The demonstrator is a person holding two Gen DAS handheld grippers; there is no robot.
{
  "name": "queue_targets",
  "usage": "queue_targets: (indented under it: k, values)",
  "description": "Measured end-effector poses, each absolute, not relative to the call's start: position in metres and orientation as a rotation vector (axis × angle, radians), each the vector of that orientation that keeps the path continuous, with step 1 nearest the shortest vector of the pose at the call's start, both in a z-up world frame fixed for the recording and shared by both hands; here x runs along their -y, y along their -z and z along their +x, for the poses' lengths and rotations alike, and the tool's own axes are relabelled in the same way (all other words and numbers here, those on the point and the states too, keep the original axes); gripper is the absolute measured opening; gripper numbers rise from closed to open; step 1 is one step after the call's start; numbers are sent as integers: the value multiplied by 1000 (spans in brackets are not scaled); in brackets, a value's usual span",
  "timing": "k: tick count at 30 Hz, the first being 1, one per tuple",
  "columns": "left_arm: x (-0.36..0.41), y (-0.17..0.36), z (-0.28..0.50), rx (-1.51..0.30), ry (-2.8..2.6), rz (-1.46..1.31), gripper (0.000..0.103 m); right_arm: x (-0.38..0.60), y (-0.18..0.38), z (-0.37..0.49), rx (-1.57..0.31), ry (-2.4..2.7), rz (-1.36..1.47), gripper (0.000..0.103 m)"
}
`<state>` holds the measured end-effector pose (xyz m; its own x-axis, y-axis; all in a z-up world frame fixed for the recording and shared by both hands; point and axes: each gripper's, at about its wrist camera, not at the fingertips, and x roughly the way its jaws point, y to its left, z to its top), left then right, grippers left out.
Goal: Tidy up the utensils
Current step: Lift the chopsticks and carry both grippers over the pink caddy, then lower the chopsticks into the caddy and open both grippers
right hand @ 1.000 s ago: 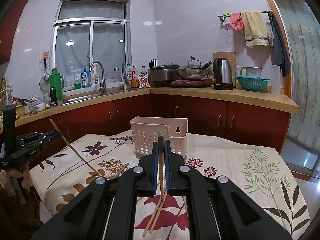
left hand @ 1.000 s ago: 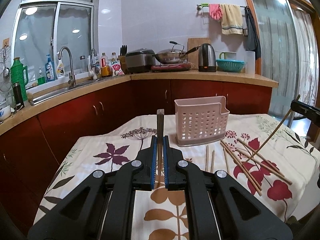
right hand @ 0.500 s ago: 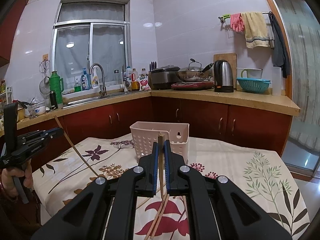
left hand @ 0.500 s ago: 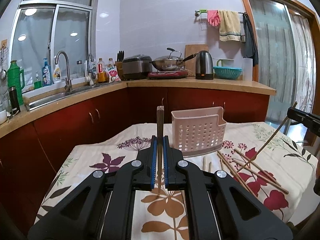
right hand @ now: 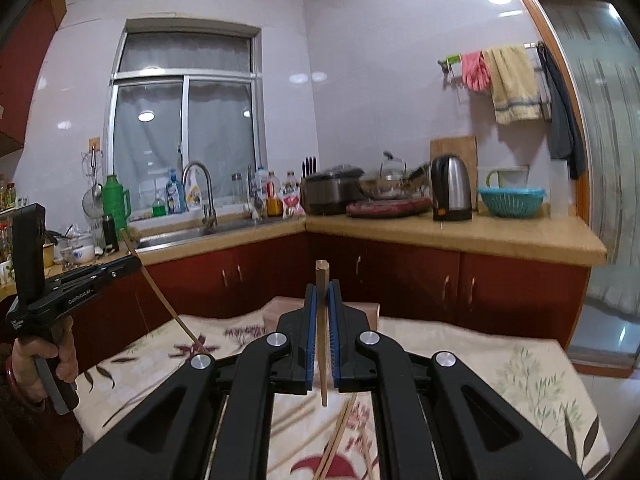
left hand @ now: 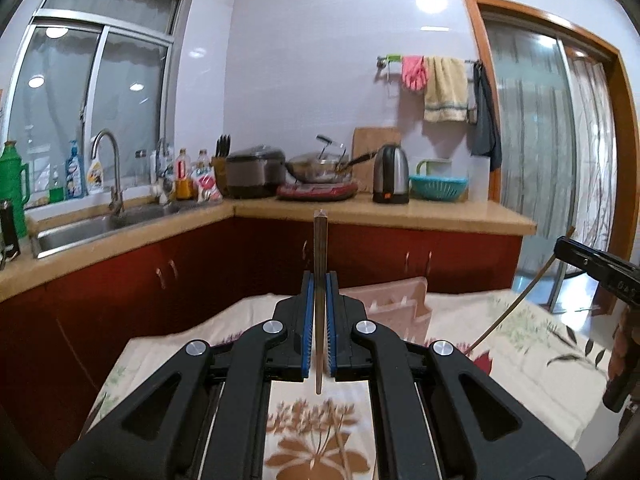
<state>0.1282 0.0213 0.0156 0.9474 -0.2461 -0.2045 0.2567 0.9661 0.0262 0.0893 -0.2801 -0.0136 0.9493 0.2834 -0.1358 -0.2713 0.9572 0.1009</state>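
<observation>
Two grippers raised above the flowered tablecloth [left hand: 516, 344], each clamped on a single chopstick. Left gripper [left hand: 319, 312] closed narrow, blue pads pressed against a dark chopstick [left hand: 320, 264] that stood nearly upright, its square top showing against the red cabinets [left hand: 168, 276] and its lower end hanging free just over the cloth. Right gripper [right hand: 322, 322] likewise pinched tight on a paler wooden chopstick [right hand: 322, 300], upright with a slight lean, lower tip clear of the table. Pink slotted holder [left hand: 396, 300] stood on the table straight ahead, mostly hidden behind the fingers in both wrist views, only its rim and one wall visible. Several loose chopsticks [right hand: 340, 436] lay flat on the cloth below the right gripper, near a red flower print. From the right wrist view, left gripper seen at the left edge, gripped by a hand [right hand: 40, 356], its chopstick slanting down toward the cloth. Behind, along the counter: sink with tap [right hand: 200, 192], rice cooker [right hand: 332, 194], kettle [right hand: 450, 188], teal basket [right hand: 512, 200].
</observation>
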Motion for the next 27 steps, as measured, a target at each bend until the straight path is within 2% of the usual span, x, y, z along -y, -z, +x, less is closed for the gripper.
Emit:
queue_targets:
  k: [7,15,27]
  values:
    - [-7,-50,162,-144,290,34,6,285,-21,121,-67,-286,64,7]
    - [13,-63,211,-139,305,20,6,288,-26,172,-80,-273,64,7]
    - [33,-4,283,-291,311,2,6,286,34,245,-261,-276,92,7]
